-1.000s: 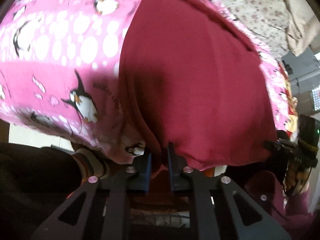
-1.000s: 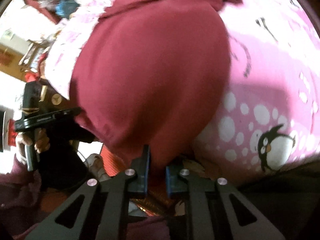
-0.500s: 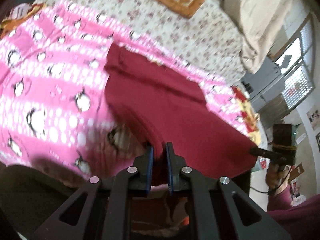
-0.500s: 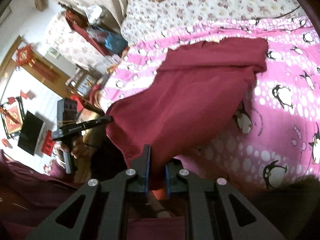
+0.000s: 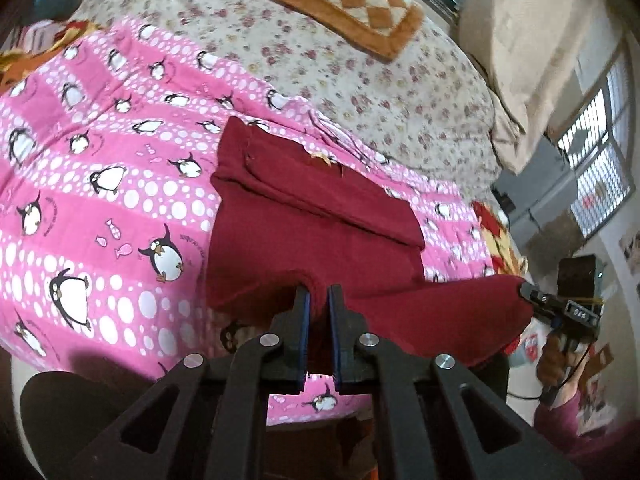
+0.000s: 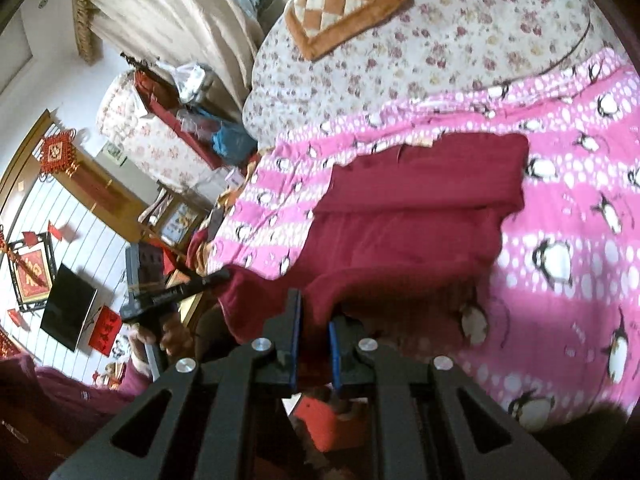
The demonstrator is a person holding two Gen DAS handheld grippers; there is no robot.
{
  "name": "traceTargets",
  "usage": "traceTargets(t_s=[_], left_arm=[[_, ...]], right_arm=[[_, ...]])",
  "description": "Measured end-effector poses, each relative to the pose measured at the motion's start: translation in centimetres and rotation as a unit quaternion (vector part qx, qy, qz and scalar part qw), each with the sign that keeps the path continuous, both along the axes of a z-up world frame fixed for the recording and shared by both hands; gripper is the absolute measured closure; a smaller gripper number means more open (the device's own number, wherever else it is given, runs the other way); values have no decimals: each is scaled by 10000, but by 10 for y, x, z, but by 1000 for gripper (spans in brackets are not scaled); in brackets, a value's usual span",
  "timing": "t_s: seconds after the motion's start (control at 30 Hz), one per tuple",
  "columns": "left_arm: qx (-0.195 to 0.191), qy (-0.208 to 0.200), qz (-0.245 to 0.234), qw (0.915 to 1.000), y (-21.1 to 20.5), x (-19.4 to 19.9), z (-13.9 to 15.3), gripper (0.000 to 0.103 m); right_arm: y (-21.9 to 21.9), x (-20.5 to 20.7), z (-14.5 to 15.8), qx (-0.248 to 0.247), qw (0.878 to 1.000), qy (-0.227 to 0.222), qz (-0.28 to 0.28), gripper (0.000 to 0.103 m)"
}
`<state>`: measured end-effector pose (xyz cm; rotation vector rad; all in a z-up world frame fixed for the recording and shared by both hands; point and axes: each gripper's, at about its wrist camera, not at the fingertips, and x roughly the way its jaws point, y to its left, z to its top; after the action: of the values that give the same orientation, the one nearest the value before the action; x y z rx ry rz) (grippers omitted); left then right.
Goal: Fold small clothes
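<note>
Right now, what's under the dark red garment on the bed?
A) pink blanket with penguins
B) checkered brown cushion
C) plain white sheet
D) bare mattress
A: the dark red garment lies on the pink penguin blanket, its near edge clamped in the left tool and the right tool; the checkered cushion sits farther back on the floral cover.

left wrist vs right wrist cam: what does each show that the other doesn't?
Left wrist only: barred window, right gripper clamped on the garment's corner. Right wrist only: TV, red wall knot, left gripper seen from the side. Both: maroon garment pinched at its near edge, far part on the penguin blanket, checkered cushion, curtain.
</note>
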<state>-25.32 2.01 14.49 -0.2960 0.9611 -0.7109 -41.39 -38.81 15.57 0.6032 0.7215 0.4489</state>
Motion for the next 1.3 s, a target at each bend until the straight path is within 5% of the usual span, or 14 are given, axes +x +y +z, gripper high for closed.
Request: traceTargets(t_s=[0.17,0.67,1.03,1.3], left_arm=[[-80,-192,319,9993,5,10,6,103],[117,-816,855,9929,-48,107,20,103],[507,-690,1207,9890,-100,205,-13,103],[566,-248,1437,9877,-110,259,-61,103]], right_arm=[[-14,18,-5,303,9989,-7,-351,91],[-49,101,-17,-90,9929,172,-1170,92],[-85,197,-37,-380,9860,523,-1536,92],[-104,261,-85,-287,9811,917,-1678,91]])
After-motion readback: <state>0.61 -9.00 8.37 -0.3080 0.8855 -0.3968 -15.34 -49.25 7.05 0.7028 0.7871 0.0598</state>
